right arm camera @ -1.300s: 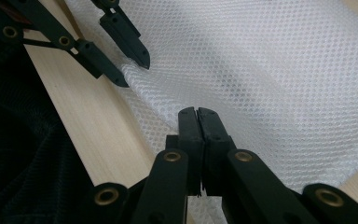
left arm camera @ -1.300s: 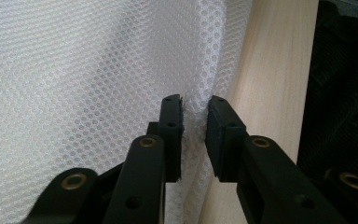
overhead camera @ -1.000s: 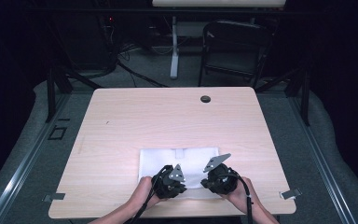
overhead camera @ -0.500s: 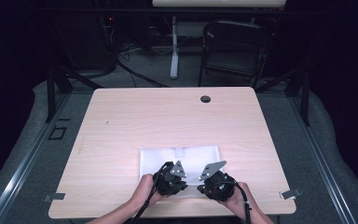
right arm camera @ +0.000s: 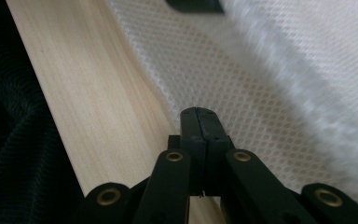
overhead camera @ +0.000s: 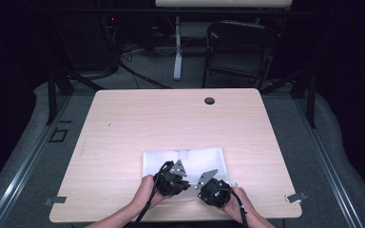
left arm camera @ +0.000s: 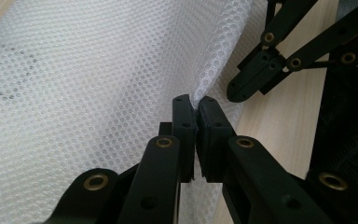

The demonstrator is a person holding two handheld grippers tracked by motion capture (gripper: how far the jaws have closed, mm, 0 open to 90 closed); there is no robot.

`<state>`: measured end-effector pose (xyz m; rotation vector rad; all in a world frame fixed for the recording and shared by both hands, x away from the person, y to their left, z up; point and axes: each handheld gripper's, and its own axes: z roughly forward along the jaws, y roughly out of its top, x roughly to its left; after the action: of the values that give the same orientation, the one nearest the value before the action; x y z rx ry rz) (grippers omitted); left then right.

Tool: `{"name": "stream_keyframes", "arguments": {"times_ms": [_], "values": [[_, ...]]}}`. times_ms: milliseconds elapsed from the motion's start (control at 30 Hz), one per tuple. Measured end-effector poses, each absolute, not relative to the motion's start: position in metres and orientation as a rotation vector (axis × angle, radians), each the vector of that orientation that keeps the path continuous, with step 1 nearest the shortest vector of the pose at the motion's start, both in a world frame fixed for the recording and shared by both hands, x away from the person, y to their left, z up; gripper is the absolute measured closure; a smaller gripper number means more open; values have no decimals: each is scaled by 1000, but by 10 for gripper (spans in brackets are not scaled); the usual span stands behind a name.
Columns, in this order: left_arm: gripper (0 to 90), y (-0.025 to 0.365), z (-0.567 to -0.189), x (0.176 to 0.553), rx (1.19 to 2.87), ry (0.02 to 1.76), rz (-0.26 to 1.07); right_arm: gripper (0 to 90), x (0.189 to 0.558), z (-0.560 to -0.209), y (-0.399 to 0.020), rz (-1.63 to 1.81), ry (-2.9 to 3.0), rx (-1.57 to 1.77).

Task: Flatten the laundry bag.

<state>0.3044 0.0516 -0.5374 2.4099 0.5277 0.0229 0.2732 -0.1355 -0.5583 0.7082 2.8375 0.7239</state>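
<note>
clearly soft, light mesh cloth [overhead camera: 185,164] lies at the table's [overhead camera: 123,123] near edge; left claw [left arm camera: 196,105] is pinched shut on its edge, right claw [right arm camera: 199,114] closed at the hem, its hold uncertain; grip by the edges.

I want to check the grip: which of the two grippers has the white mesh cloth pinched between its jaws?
The left gripper: a fold of the white mesh cloth sits between its shut jaws. The right gripper is shut too, with nothing visibly between its jaws.
</note>
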Motion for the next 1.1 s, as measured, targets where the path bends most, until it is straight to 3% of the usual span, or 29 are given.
{"name": "stream_keyframes", "arguments": {"times_ms": [1100], "values": [[874, 70, -503, 329, 2291, 633, 68, 900, 279, -557, -139, 717, 2907, 711]]}}
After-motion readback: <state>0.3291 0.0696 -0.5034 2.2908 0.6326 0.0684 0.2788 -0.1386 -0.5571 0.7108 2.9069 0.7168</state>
